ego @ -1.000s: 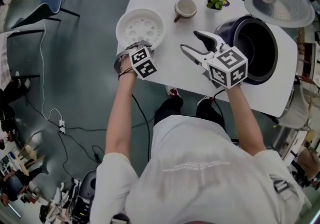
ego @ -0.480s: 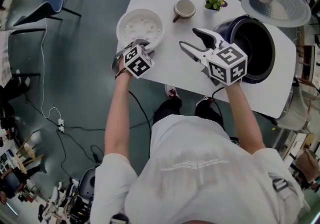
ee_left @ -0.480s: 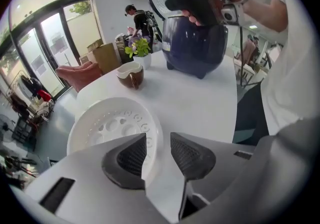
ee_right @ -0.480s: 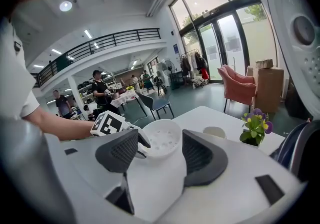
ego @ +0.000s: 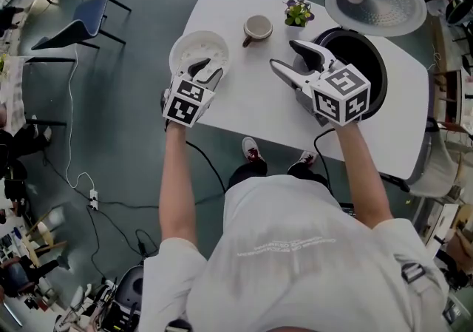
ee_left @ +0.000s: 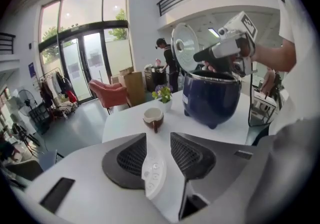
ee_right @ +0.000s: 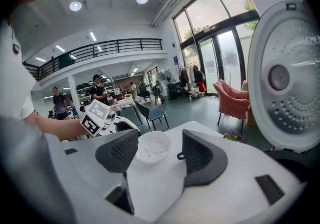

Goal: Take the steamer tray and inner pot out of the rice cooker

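The white steamer tray (ego: pixel 198 50) lies on the white table (ego: pixel 255 105) at its left end. My left gripper (ego: pixel 206 70) hangs just above the tray's near rim; its jaws have just been opening and stand open, pads off the tray (ee_left: pixel 153 175), whose edge shows below between them. The dark blue rice cooker (ego: pixel 356 64) stands at the right with its lid (ego: pixel 375 1) up and its dark inside showing; I cannot make out the inner pot. My right gripper (ego: pixel 286 55) is open and empty, held left of the cooker's mouth, facing the tray (ee_right: pixel 152 147).
A brown cup (ego: pixel 257 28) and a small potted plant (ego: pixel 298 10) stand at the table's far edge between tray and cooker. A blue chair (ego: pixel 81 16) and cables lie on the floor at the left. People stand far off in the room.
The left gripper has let go of the tray's rim, opened and risen above it, rolling its wrist. The right gripper has lifted and moved closer to the cooker.
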Motion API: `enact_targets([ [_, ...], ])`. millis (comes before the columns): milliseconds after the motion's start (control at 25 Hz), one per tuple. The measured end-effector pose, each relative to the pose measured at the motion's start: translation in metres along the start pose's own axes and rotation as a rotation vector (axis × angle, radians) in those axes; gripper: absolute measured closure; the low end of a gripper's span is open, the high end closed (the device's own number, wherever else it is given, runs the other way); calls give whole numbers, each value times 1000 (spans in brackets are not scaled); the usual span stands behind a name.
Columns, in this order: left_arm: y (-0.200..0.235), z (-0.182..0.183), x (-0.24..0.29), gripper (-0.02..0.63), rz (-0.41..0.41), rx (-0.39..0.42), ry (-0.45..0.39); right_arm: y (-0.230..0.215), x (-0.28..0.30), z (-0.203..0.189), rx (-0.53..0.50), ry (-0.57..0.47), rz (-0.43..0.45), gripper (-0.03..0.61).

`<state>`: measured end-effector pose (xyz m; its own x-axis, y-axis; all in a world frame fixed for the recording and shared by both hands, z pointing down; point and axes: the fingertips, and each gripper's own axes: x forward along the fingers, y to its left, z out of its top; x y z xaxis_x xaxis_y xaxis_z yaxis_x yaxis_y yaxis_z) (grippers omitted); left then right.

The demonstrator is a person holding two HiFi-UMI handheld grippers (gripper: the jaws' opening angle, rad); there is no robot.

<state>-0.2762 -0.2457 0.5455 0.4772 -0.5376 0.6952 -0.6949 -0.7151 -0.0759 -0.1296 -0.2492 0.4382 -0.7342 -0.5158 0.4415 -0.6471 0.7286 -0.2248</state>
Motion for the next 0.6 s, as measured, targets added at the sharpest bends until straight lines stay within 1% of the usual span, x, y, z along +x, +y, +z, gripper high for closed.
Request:
enact_targets([
  [200,8,61,-36,448,101,-106,-195,-14,-42,25,-38,-63,-45,288],
  [320,10,94,-54,449,152,-138,-289,-31,-69,40,-55,-108,-83,288],
  [480,5,137,-76,449,210,-110,-373,-52,-109,57,-76,-166,-136,288],
  [600,-4,169,-89,449,228,-77,-428,-68,-137,67,-86,-202,-171,288],
])
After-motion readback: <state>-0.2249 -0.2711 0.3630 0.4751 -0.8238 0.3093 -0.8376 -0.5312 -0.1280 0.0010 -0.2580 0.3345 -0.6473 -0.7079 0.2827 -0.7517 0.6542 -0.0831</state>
